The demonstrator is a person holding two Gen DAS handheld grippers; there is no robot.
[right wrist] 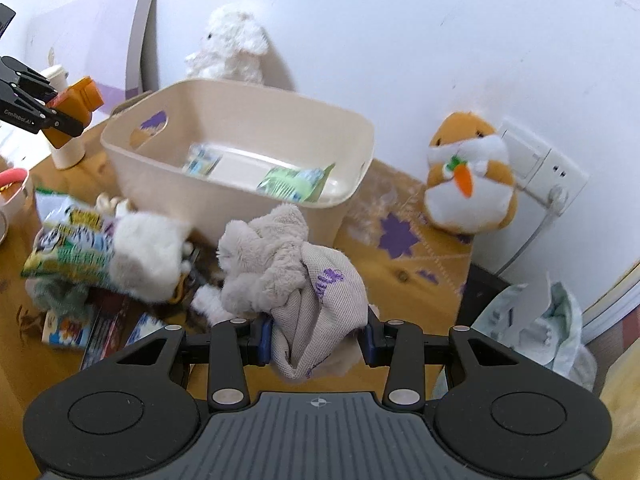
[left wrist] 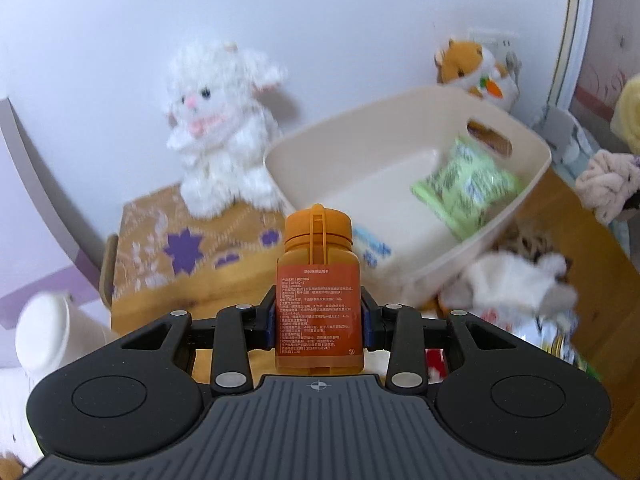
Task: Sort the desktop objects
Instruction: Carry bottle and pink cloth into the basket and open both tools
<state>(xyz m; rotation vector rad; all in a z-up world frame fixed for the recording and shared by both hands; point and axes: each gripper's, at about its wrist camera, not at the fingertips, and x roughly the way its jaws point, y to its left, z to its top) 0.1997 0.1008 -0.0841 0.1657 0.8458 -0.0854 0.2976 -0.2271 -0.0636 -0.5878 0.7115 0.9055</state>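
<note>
My left gripper (left wrist: pixel 319 320) is shut on an orange bottle (left wrist: pixel 319 292) with an orange cap, held upright in the air in front of the beige basket (left wrist: pixel 532 168). In the right wrist view the left gripper (right wrist: pixel 60 118) and the orange bottle (right wrist: pixel 76 106) show at the far left, left of the basket (right wrist: pixel 224 100). My right gripper (right wrist: pixel 318 342) is shut on a grey plush toy (right wrist: pixel 288 264) with a purple-marked cloth body, held in front of the basket. A green packet (left wrist: pixel 464 188) (right wrist: pixel 296 184) and a blue-white packet (right wrist: pixel 202 160) lie in the basket.
A white plush lamb (left wrist: pixel 220 128) sits at the back left, an orange hamster plush (right wrist: pixel 468 172) at the back right by a wall socket (right wrist: pixel 540 164). A white plush (right wrist: pixel 148 256), snack packets (right wrist: pixel 72 248) and small boxes lie on the wooden table (right wrist: pixel 408 292). A white cup (left wrist: pixel 44 332) stands at the left.
</note>
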